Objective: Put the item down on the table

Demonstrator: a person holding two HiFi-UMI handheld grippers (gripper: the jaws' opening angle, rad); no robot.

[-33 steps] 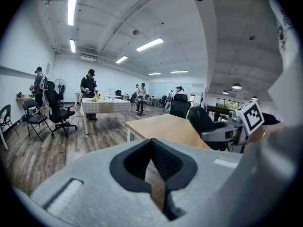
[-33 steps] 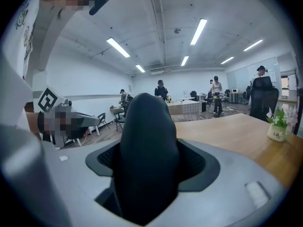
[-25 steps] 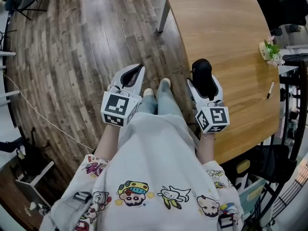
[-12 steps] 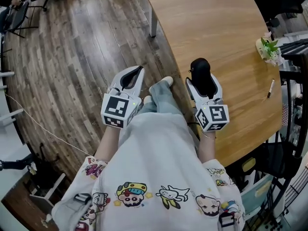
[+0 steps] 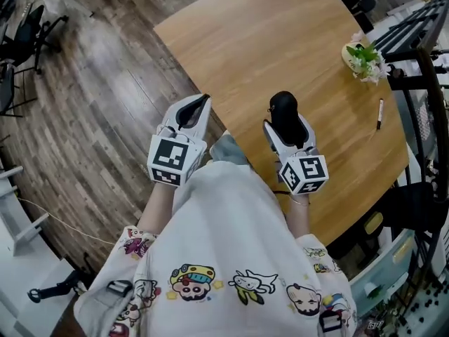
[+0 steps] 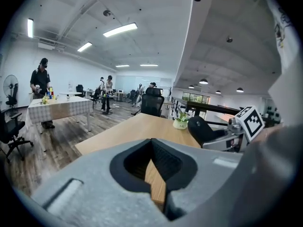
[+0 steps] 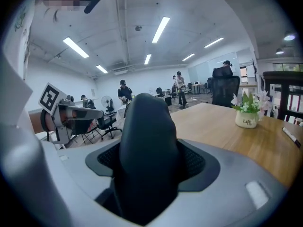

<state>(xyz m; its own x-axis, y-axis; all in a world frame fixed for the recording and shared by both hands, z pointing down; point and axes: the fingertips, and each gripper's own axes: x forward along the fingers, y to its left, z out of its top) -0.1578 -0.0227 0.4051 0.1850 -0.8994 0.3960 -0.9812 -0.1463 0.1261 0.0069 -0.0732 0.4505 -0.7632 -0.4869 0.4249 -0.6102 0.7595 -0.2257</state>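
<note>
Since a second ago the view has swung round: the table [image 5: 280, 41] now fills the space ahead, and the right gripper [image 5: 286, 123] has come in over the wood instead of hanging at its edge. The left gripper [image 5: 191, 111] has moved too, from open floor [image 5: 91, 104] to the table's near edge. The shoes seen earlier are out of sight. The flower pot [image 5: 361, 58] and pen [image 5: 379, 114] lie far right on the table.

The right jaws stand wide, clamped on the black item [image 5: 283, 107] (by its shape, perhaps a computer mouse). It is smooth, matte and rounded, and its domed end sticks out past the jaws. It is held up over the table, not resting on it. The left jaws are nearly together, with nothing between them.
</note>
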